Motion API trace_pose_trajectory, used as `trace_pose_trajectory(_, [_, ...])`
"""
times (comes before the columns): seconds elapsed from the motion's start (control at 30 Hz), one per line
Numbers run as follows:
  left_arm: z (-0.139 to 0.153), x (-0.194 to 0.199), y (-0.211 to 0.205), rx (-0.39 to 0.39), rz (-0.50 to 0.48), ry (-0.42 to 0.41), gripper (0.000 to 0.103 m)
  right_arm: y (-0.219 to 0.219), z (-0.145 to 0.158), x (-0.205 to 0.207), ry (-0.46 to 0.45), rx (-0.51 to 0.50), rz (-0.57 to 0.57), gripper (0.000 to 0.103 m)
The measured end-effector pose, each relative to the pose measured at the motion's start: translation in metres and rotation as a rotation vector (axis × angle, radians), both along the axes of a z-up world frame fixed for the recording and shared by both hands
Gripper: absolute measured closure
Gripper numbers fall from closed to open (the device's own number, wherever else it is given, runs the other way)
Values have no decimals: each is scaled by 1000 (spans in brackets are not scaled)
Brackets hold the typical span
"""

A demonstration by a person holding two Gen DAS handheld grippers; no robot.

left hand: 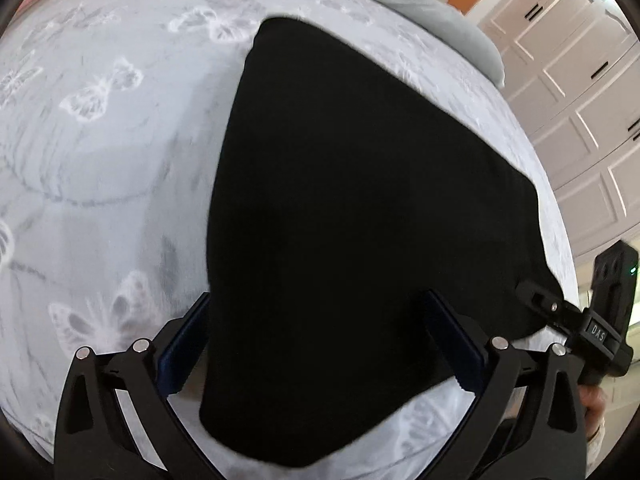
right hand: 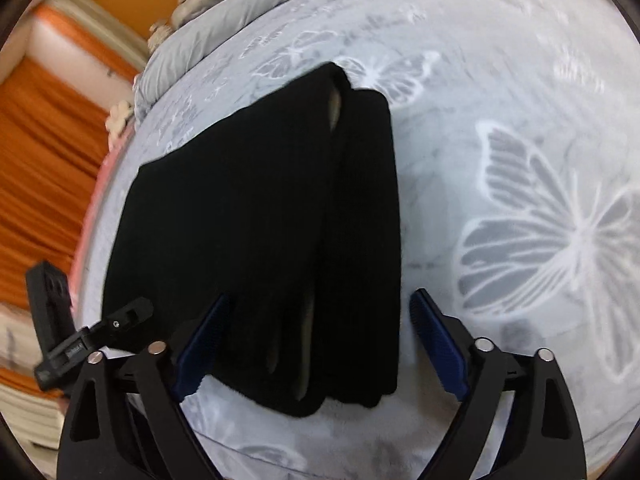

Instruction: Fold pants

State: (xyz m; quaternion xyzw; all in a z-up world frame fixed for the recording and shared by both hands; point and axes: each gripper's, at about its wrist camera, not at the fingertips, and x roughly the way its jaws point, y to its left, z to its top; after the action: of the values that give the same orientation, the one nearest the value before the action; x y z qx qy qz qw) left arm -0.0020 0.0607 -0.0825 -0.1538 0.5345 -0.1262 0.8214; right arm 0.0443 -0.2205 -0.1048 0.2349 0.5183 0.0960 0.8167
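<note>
The black pants [left hand: 360,208] lie folded into a compact stack on the bed. In the right wrist view the pants [right hand: 260,220] show several stacked layers along their right and near edges. My left gripper [left hand: 316,312] is open above the near part of the pants, its blue-padded fingers [left hand: 452,340] spread to either side and holding nothing. My right gripper [right hand: 320,316] is open above the pants' near right edge, its fingers [right hand: 436,340] wide apart and empty. The right gripper also shows in the left wrist view [left hand: 560,312], and the left gripper in the right wrist view [right hand: 120,316].
The bed has a light grey cover with white butterflies [right hand: 540,220]. A grey pillow or duvet [left hand: 440,8] lies at the far end. White cupboard doors [left hand: 580,80] stand past the bed's right side. Orange curtains [right hand: 44,160] hang past the left side.
</note>
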Motion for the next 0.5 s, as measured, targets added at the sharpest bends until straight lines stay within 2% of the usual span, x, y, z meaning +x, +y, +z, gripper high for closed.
trace_pose_trajectory(0.03, [0, 1, -3, -2, -11, -8, 5, 0, 0, 0, -4, 11, -3, 9])
trace_pose_trajectory(0.07, [-1, 3, -7, -4, -18, -9, 5, 2, 0, 1, -13, 17, 1, 12])
trace_pose_trajectory(0.1, [-1, 4, -10, 0, -14, -13, 7, 4, 0, 1, -34, 20, 11, 21])
trace_pose_trajectory(0.13, [0, 3, -13, 8, -11, -28, 10, 7, -1, 2, -40, 37, 26, 37])
trace_pose_trajectory(0.17, [1, 3, -15, 14, -10, -37, 20, 8, -2, 2, -41, 57, 27, 49])
trace_pose_trajectory(0.2, [2, 2, -14, 11, -11, -47, 35, 9, -1, 0, -53, 78, 30, 55])
trace_pose_trajectory(0.23, [5, 1, -11, -25, -20, -56, 46, 11, 4, -3, -71, 75, 34, 61])
trace_pose_trajectory(0.27, [7, -1, -8, -61, -34, -60, 61, 15, 14, -9, -102, 51, 37, 63])
trace_pose_trajectory(0.3, [11, -3, -6, -75, -41, -66, 66, 19, 21, -14, -128, 41, 43, 64])
trace_pose_trajectory(0.4, [26, -16, 1, -87, -36, -85, 75, 31, 40, -32, -188, 55, 58, 66])
trace_pose_trajectory(0.5, [50, -38, 8, -104, -45, -106, 76, 38, 63, -54, -236, 77, 74, 67])
